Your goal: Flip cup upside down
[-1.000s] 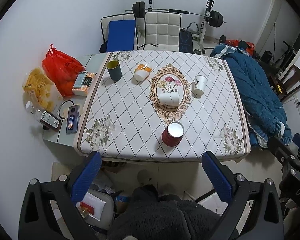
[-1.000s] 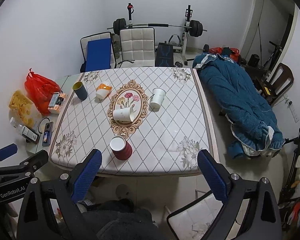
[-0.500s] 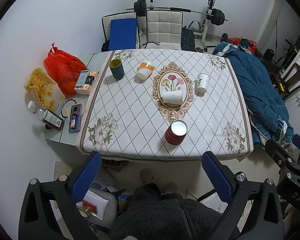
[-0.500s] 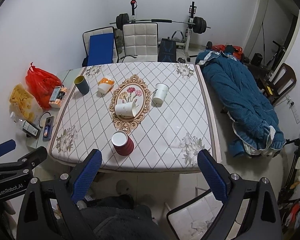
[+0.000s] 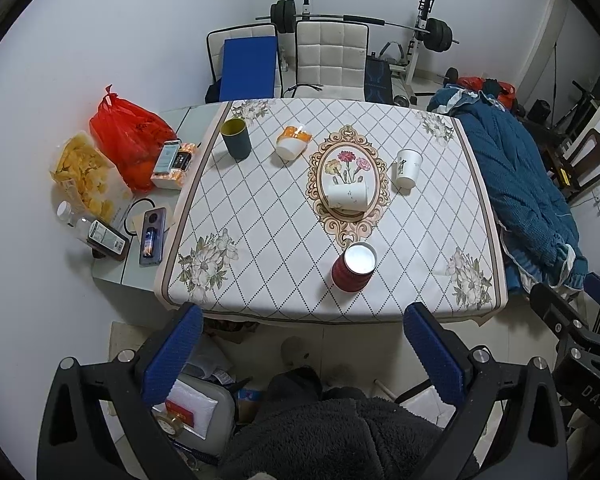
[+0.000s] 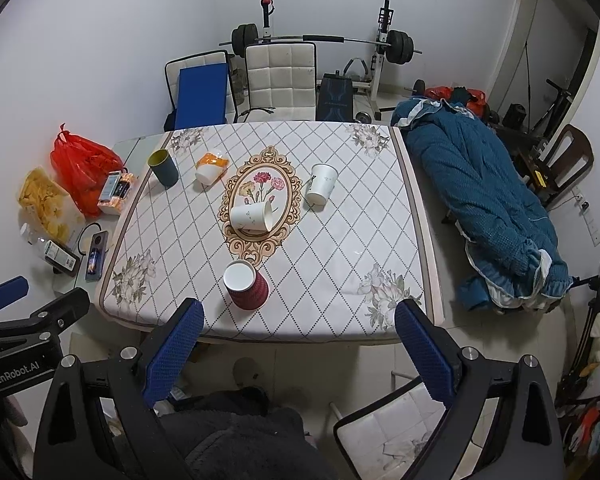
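Both grippers are hanging high above the floor in front of the bench (image 5: 260,216), well apart from everything on it. The left gripper (image 5: 300,352) is filling the bottom of its own view with its jaws spread wide and nothing between the blue pads (image 5: 172,354); the right gripper (image 6: 296,348) is sitting likewise, jaws fully apart and holding nothing. The red cup (image 5: 354,266) is standing upright, mouth up with its white inside showing, near the lower edge of the patterned cloth, just below the oval flower medallion (image 5: 348,172) at mid-frame. A white paper cup (image 6: 252,216) is lying on its side on that medallion, its mouth turned to the right in the right wrist view. Another white cup (image 5: 407,168) is standing right of the medallion, though whether it is leaning is hard to tell through the fisheye. Toward the upper left of the cloth, a dark teal cup (image 5: 237,138) is standing upright and an orange-and-white cup (image 5: 293,143) is lying tipped beside it. A red plastic bag (image 5: 126,136) is resting left of the cloth.
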Demonstrator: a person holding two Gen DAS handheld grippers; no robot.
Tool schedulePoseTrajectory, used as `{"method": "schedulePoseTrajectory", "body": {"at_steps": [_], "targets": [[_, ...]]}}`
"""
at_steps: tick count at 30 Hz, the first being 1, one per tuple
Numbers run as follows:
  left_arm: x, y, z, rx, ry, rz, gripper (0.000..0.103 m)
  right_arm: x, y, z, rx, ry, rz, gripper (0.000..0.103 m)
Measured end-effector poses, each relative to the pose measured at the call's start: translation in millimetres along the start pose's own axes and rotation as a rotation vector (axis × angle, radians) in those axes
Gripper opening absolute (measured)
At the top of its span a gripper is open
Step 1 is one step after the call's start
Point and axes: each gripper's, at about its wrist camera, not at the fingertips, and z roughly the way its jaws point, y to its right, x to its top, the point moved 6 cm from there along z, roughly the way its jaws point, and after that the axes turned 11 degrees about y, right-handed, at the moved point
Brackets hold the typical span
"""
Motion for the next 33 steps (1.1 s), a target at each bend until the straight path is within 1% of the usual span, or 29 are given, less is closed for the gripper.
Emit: {"method": "schedulePoseTrajectory", "body": {"at_steps": [10,18,33], "targets": [[0,2,6,0.000,-0.028,-0.010,0.103,-3,-1,4,-0.004,-0.015,-0.014,0.098],[4,2,6,0.023,-0.014,0.000,0.103,-1,5,6,-0.011,-0.022,-0.006,0.099],[7,-1,11,0.022,-0.021,-0.021,0.103,2,1,10,-0.006,-0.024,-0.016,0.100]]}}
